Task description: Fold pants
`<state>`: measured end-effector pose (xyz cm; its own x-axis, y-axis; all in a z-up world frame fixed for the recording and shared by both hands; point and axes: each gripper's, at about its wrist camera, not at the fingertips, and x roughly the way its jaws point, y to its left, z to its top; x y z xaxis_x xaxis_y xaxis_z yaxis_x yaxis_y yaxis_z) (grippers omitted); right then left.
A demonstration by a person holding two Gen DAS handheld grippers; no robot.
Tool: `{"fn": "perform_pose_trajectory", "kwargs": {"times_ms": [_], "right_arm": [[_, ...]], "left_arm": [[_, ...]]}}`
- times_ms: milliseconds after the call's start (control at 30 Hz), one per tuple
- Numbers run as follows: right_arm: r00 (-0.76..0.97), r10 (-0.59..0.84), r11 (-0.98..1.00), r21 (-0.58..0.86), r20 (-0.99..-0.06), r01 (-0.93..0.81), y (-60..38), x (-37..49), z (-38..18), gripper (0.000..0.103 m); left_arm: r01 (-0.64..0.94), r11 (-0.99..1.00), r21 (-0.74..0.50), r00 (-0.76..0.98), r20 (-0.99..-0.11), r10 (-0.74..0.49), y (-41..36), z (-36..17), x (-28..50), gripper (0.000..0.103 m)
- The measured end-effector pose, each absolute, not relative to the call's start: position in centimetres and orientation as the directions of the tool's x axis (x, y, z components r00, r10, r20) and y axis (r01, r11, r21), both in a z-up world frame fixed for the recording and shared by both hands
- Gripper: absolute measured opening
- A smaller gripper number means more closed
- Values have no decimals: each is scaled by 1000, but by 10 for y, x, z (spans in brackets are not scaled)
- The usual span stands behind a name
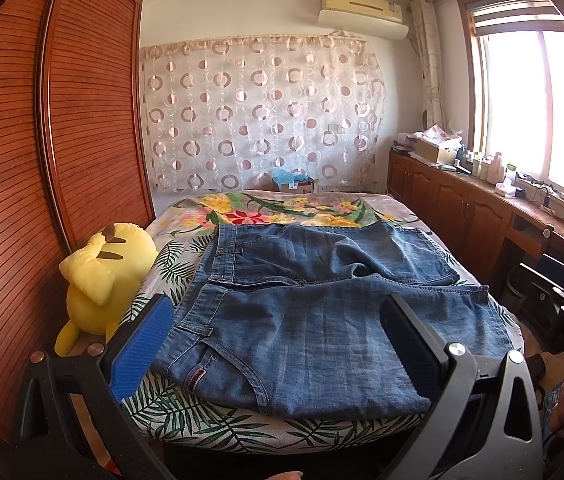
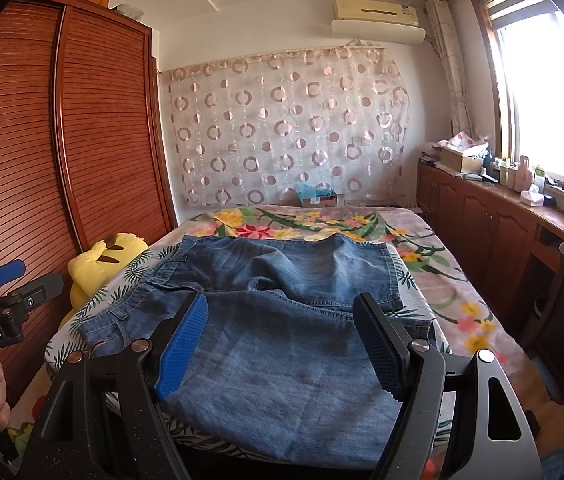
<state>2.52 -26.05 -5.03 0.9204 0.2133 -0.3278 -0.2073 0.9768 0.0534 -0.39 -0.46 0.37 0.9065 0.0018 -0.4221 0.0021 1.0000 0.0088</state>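
Blue denim pants (image 1: 314,304) lie spread flat on the bed, waistband to the left, legs lying across to the right; they also show in the right wrist view (image 2: 282,320). My left gripper (image 1: 278,312) is open and empty, held above the near part of the pants, its blue pad (image 1: 142,344) by the waistband. My right gripper (image 2: 282,320) is open and empty above the near leg, its blue pad (image 2: 182,348) over the denim. The left gripper also shows at the left edge of the right wrist view (image 2: 22,276).
The bed (image 1: 210,416) has a leaf and flower cover. A yellow plush toy (image 1: 102,276) sits at its left edge against the wooden wardrobe (image 1: 42,160). A wooden cabinet (image 2: 502,232) with clutter runs along the right under the window. A box (image 2: 318,198) stands beyond the bed.
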Motion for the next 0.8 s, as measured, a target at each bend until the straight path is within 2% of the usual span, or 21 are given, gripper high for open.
{"fn": "perform_pose_trajectory", "kwargs": {"times_ms": [567,800], "right_arm": [[917,213,977,61,-338,-205,-265,29,-54,77],[904,200,979,51,-377,-196,-273,41,-66,77]], "left_arm": [[-13,1000,22,915,-403,20,-2,-7,4,103],[-14,1000,9,880,-475,16,14,-34,29,103]]}}
